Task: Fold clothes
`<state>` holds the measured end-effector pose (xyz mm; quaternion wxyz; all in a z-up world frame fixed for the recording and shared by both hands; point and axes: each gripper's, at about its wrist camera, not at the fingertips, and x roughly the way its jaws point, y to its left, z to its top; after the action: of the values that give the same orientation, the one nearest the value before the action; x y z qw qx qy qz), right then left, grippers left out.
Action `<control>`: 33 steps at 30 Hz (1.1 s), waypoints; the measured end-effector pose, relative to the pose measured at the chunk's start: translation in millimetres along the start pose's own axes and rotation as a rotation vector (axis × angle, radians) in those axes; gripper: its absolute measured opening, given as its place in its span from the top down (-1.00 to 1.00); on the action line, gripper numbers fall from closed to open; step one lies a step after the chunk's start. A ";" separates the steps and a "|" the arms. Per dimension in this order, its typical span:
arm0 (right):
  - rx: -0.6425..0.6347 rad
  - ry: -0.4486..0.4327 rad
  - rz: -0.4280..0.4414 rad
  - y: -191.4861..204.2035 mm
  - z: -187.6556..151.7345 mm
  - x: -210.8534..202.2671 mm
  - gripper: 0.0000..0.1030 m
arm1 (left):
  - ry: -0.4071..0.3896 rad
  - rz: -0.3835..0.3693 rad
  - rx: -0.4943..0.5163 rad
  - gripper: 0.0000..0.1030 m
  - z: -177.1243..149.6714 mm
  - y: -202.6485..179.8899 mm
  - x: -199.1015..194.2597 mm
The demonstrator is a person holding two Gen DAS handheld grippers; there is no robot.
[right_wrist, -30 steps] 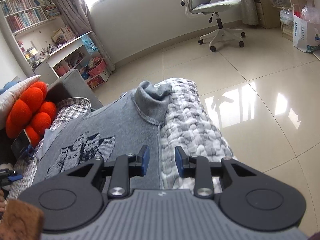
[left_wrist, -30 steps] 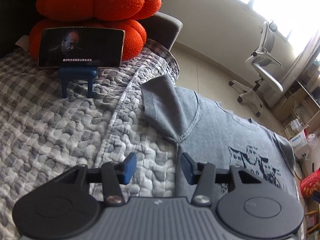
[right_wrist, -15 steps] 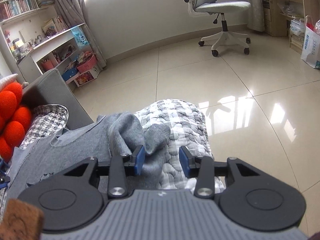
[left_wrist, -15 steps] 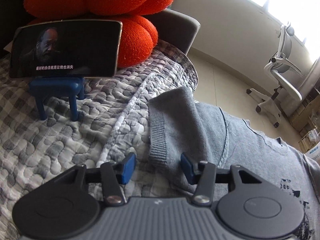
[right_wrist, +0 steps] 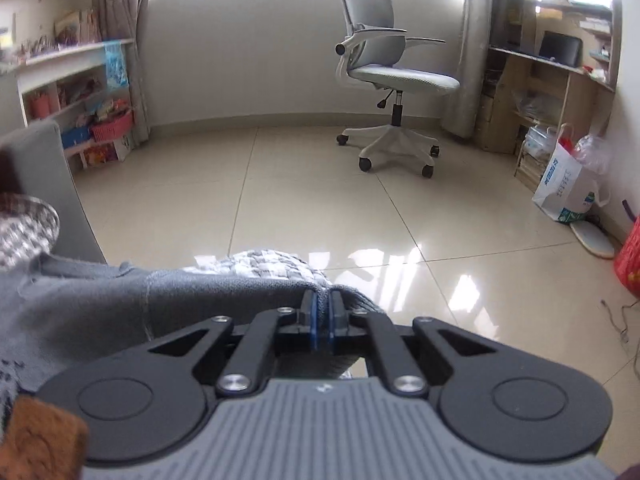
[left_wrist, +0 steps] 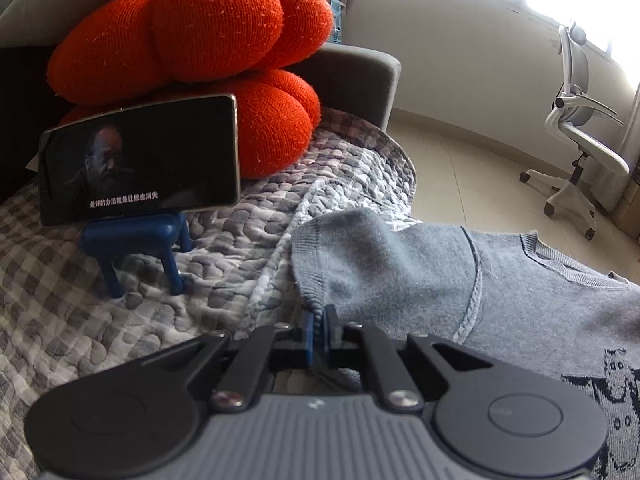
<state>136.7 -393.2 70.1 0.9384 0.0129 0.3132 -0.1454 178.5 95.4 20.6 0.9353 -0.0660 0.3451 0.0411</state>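
Observation:
A grey knit sweater (left_wrist: 520, 292) with a dark cat print lies spread on a grey quilted cover (left_wrist: 120, 300). Its left sleeve (left_wrist: 368, 264) is folded over the chest. My left gripper (left_wrist: 319, 320) is shut on the ribbed cuff edge of that sleeve. In the right wrist view the sweater (right_wrist: 100, 312) stretches left, and my right gripper (right_wrist: 322, 308) is shut on the cuff of the other sleeve (right_wrist: 224, 292), at the quilt's edge (right_wrist: 272, 264) above the floor.
A phone (left_wrist: 140, 160) playing video stands on a blue stand (left_wrist: 136, 244) to the left, before an orange pumpkin cushion (left_wrist: 192, 40). A sofa arm (left_wrist: 360, 80) lies behind. An office chair (right_wrist: 384, 80), shelves and a bag (right_wrist: 564, 188) stand across the tiled floor.
Both grippers moved forward onto the sleeve cuffs and closed from open to shut on them.

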 end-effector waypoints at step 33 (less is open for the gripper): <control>-0.225 0.154 0.367 87.0 62.5 55.1 0.16 | -0.019 -0.049 0.077 0.38 -21.3 -11.7 2.3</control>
<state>239.6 -331.7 81.9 0.9179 -0.0240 0.3908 0.0648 168.1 80.7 4.2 0.9412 -0.0380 0.3358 0.0054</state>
